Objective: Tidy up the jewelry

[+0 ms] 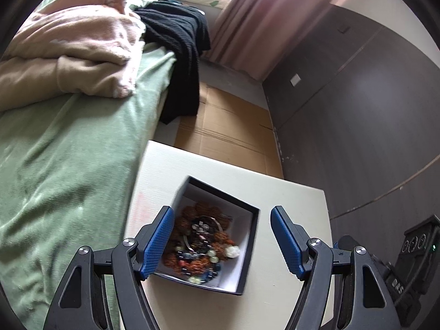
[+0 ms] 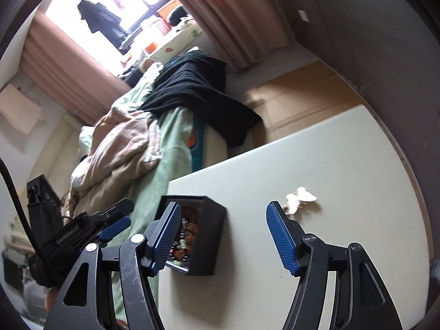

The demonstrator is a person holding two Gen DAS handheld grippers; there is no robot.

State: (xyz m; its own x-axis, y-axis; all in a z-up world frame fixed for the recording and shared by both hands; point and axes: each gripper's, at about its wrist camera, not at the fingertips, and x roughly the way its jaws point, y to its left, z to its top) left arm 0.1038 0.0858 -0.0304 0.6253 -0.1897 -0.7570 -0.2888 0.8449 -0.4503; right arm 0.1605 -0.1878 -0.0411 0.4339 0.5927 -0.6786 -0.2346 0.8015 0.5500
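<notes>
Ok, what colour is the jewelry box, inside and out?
The box is black outside, white inside. Left wrist view shows it best.

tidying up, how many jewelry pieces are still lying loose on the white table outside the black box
1: a pale cream butterfly-shaped piece lies on the white table, right of the black box. Others may be hidden.

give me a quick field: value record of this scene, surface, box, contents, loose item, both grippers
surface: white table, beside a bed with a green cover
box: black open box on the table, white inside
contents: tangled jewelry, brown and coloured beads, a metal bangle
loose item: pale butterfly-shaped piece lying on the table, apart from the box
left gripper: open, over the box, holding nothing
right gripper: open, nothing between the pads, near the loose item
</notes>
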